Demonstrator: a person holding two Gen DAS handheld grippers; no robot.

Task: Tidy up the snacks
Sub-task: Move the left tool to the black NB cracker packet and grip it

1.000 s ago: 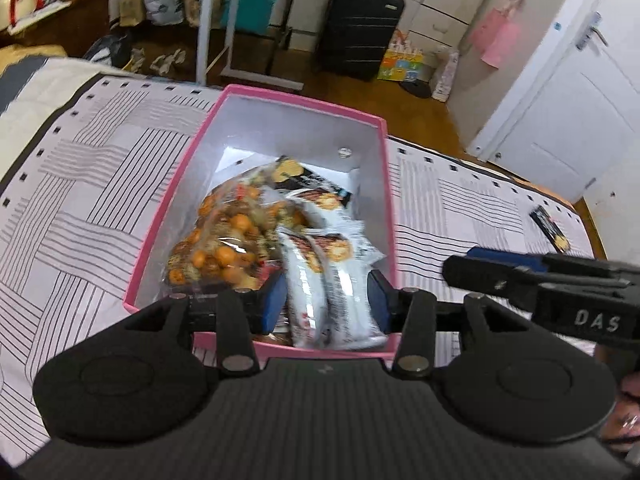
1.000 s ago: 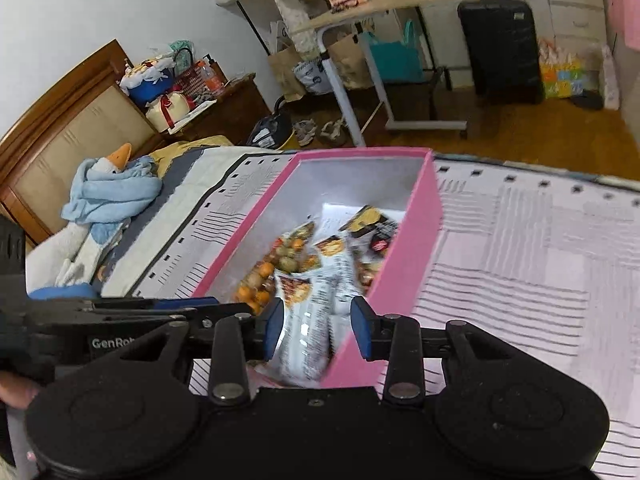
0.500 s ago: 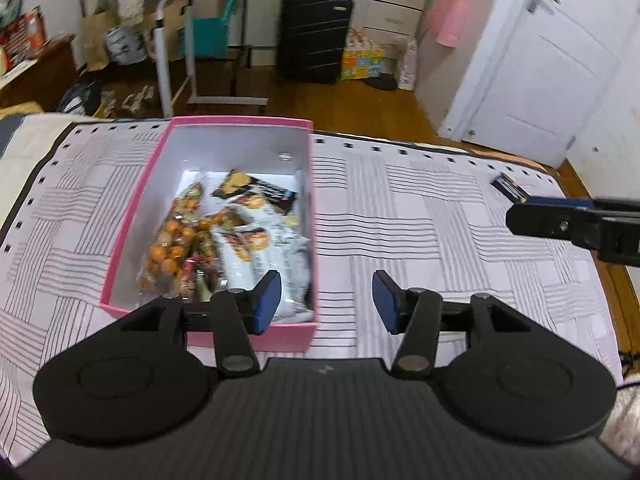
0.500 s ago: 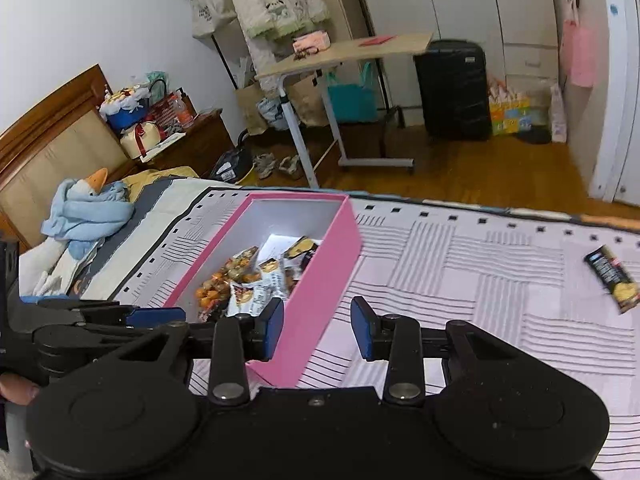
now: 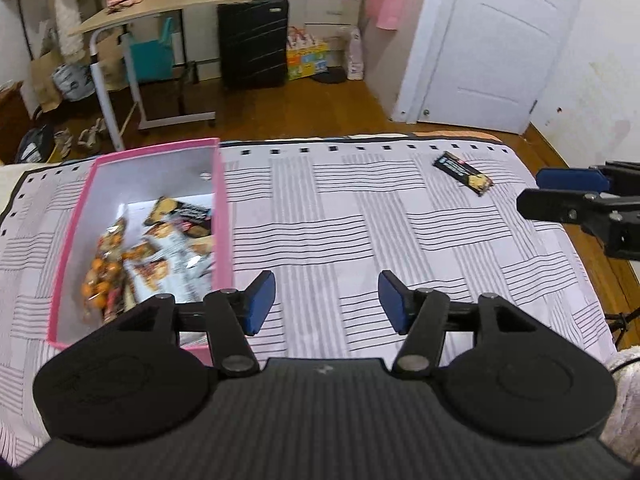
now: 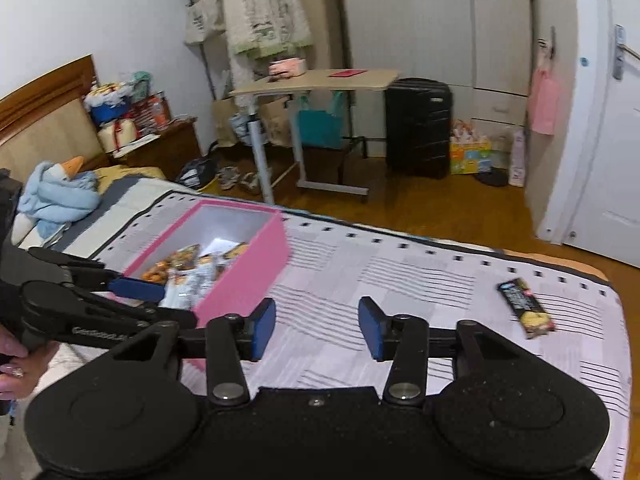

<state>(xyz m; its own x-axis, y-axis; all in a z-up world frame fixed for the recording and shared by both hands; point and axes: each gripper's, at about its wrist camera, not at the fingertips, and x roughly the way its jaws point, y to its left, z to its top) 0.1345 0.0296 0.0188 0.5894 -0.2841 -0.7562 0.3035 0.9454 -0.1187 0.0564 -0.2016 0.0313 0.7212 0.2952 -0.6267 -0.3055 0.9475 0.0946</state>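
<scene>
One striped bed (image 5: 360,216) carries everything. Near its left side sits the pink box (image 5: 222,216) with several snack packets (image 5: 160,256), their print blurred, perhaps crackers. Both left tongs (image 5: 326,300) and right tongs (image 6: 316,328) are opening, empty. Well apart, a dark snack bar (image 6: 526,308) lies near the far right corner.

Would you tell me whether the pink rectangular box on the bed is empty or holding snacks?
Holding snacks: the pink rectangular box contains several snack packets, partly filling it.
</scene>
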